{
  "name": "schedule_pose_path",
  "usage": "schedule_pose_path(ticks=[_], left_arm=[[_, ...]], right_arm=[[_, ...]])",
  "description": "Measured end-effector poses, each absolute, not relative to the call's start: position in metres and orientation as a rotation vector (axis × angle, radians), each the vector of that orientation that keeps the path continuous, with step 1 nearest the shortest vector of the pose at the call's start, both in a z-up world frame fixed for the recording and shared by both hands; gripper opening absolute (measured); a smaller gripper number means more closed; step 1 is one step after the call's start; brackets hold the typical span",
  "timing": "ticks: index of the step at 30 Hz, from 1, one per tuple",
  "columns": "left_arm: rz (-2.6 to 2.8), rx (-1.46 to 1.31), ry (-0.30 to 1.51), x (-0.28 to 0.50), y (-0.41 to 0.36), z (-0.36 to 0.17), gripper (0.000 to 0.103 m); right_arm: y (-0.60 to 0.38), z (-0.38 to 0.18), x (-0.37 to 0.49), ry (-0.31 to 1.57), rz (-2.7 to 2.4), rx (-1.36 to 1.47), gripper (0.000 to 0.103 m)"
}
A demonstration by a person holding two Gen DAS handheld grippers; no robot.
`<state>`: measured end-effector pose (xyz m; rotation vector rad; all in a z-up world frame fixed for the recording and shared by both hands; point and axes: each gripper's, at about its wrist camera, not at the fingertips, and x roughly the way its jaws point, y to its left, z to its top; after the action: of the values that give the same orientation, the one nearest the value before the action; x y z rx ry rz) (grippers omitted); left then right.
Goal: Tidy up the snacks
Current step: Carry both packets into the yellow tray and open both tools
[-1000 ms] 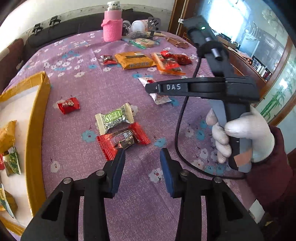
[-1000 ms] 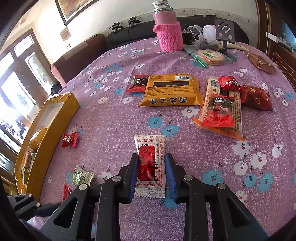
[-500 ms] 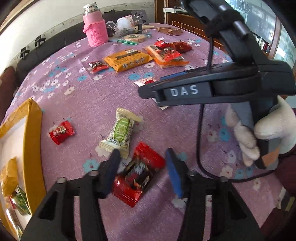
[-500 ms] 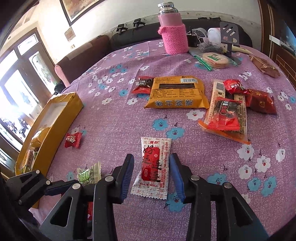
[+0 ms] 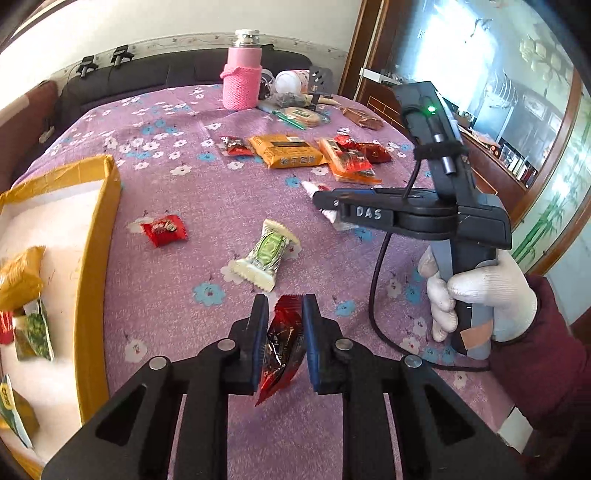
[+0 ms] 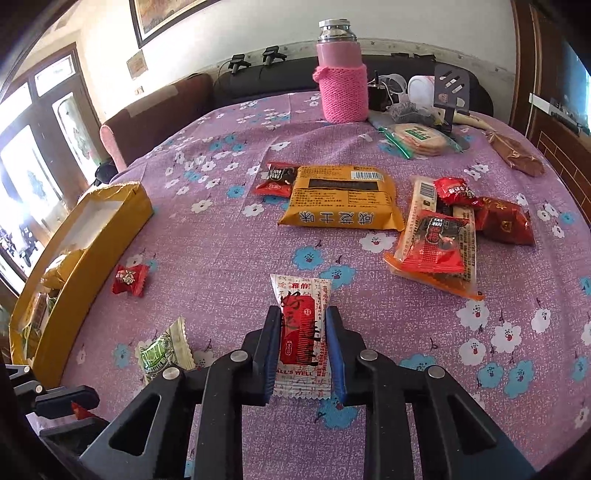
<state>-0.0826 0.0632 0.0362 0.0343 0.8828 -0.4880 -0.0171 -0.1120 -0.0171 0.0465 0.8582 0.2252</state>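
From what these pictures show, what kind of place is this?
Probably a living room in a home. A table under a purple flowered cloth stands before a dark sofa, a framed picture hangs on the wall, and a flask in a pink knitted sleeve stands among snack packets.

My left gripper (image 5: 282, 334) is clamped tight, angled down; my right gripper (image 6: 303, 343) has just been closing with a packet between its pads, my gloved right hand (image 5: 480, 295) gripping its handle
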Motion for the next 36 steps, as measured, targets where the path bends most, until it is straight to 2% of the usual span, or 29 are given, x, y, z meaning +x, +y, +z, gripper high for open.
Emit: schedule_pose_path(ticks=[1,3,4,5,11,12,14,16,20,21,23,25,26,28,30,31,32,36], left_arm=[[-0.474,0.046,0.888,-0.083,0.065,0.034,0.023],[-0.455,0.070,0.902,-0.085,0.065,0.030,0.041],[-0.446,0.080,0.909,-0.086,0.065,0.028,0.053],[-0.434,0.096,0.911,-0.087,0.064,0.027,0.057],[-0.339,0.164,0.909,-0.078,0.056,0.017,0.057],[-0.314,0.174,0.920,-0.075,0.055,0.014,0.054],[-0.297,0.153,0.925,-0.072,0.060,0.013,0.033],[-0.290,0.118,0.930,-0.071,0.070,0.015,0.018],[-0.270,0.090,0.887,-0.073,0.083,0.023,0.020],[-0.278,0.103,0.883,-0.072,0.082,0.024,0.023],[-0.281,0.146,0.887,-0.069,0.077,0.025,0.048],[-0.299,0.182,0.880,-0.067,0.070,0.025,0.065],[-0.307,0.203,0.887,-0.064,0.066,0.024,0.067],[-0.315,0.241,0.917,-0.057,0.056,0.017,0.067],[-0.331,0.238,0.949,-0.052,0.050,0.008,0.054],[-0.341,0.213,0.955,-0.051,0.051,0.009,0.030],[-0.344,0.182,0.959,-0.051,0.054,0.011,0.024],[-0.343,0.081,0.938,-0.060,0.071,0.024,0.024]], right_arm=[[-0.112,-0.016,-0.018,0.848,0.222,0.051,0.025],[-0.112,-0.014,-0.020,0.836,0.227,0.058,0.025],[-0.111,-0.013,-0.021,0.834,0.225,0.058,0.025],[-0.111,-0.014,-0.021,0.836,0.226,0.058,0.025],[-0.115,-0.014,-0.020,0.841,0.235,0.091,0.025],[-0.116,-0.014,-0.020,0.838,0.238,0.097,0.025],[-0.117,-0.013,-0.021,0.831,0.241,0.106,0.025],[-0.118,-0.012,-0.021,0.829,0.244,0.113,0.025],[-0.117,-0.014,-0.020,0.838,0.249,0.121,0.025],[-0.116,-0.015,-0.019,0.840,0.248,0.124,0.025],[-0.118,-0.016,-0.018,0.845,0.245,0.133,0.025],[-0.119,-0.018,-0.018,0.850,0.241,0.141,0.025],[-0.119,-0.018,-0.017,0.852,0.238,0.143,0.025],[-0.120,-0.019,-0.017,0.855,0.237,0.147,0.025],[-0.120,-0.019,-0.017,0.853,0.237,0.147,0.025],[-0.120,-0.019,-0.017,0.850,0.239,0.149,0.025],[-0.120,-0.018,-0.018,0.847,0.241,0.149,0.025],[-0.118,-0.014,-0.021,0.822,0.259,0.149,0.025]])
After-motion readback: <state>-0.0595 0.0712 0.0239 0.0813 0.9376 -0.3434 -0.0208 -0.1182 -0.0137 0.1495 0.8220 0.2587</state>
